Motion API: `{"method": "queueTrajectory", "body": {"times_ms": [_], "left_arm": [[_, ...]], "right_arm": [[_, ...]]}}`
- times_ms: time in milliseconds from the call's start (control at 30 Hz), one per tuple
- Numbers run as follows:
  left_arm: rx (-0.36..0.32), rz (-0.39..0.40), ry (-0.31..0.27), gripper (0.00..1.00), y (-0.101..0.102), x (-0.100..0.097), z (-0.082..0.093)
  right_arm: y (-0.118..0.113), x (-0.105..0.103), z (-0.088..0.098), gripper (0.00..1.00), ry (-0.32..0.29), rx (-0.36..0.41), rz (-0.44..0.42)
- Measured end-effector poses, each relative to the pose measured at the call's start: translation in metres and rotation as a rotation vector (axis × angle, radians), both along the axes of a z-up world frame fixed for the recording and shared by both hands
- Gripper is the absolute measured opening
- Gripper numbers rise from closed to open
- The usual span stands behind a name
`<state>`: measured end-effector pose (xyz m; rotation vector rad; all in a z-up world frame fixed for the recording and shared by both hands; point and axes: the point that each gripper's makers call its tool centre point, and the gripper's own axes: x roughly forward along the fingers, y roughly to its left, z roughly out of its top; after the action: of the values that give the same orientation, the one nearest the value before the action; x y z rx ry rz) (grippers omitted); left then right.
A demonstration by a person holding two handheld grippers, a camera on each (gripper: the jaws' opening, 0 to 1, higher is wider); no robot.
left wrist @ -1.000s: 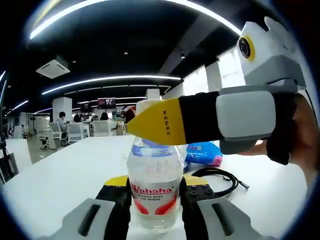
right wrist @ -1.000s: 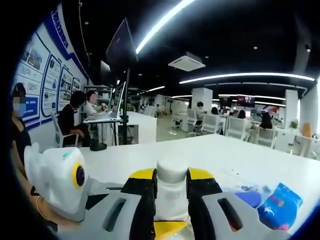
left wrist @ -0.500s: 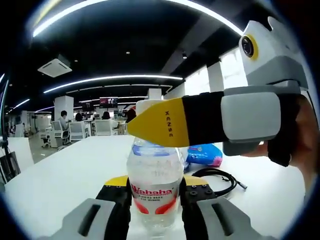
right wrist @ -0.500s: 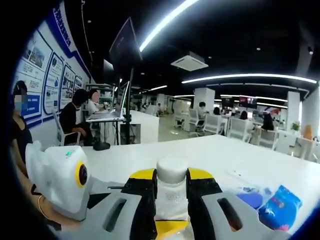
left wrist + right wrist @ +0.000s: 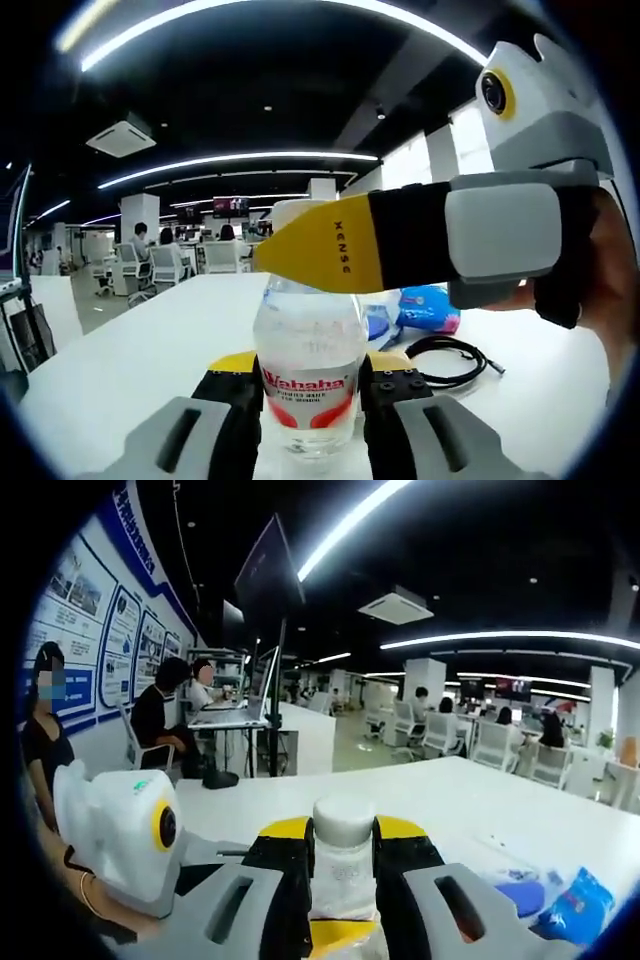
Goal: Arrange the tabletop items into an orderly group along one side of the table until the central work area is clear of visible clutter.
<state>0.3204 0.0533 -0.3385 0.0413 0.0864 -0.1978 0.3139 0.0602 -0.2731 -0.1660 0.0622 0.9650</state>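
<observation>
Holding the clear plastic Wahaha water bottle (image 5: 309, 375) two-clawed, as before.
Left claw (image 5: 309, 385) pinches its body, right claw (image 5: 343, 865) its white cap (image 5: 343, 820); the background has shifted sideways, nothing regrouped on the white desk (image 5: 130, 350).

Open-plan office: rows of desks with white chairs (image 5: 490, 742), seated people, strip lights (image 5: 235, 158), wall posters (image 5: 120, 640).

A water bottle (image 5: 309, 365) stands on the tabletop (image 5: 130, 350). Behind it, toward the right edge, a cable (image 5: 455, 360) lies before a packet (image 5: 428, 308).

Upright clear Wahaha bottle (image 5: 309, 365), seemingly capped
</observation>
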Motion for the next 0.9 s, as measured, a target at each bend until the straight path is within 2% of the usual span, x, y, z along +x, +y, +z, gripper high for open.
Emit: {"method": "queueTrajectory", "body": {"times_ms": [333, 900], "left_arm": [[-0.001, 0.031, 0.006, 0.36, 0.024, 0.002, 0.001], [0.008, 0.062, 0.037, 0.36, 0.048, 0.014, -0.006]], "right_arm": [[0.025, 0.000, 0.001, 0.20, -0.003, -0.020, 0.030], [0.048, 0.013, -0.007, 0.20, 0.026, -0.026, 0.060]]}}
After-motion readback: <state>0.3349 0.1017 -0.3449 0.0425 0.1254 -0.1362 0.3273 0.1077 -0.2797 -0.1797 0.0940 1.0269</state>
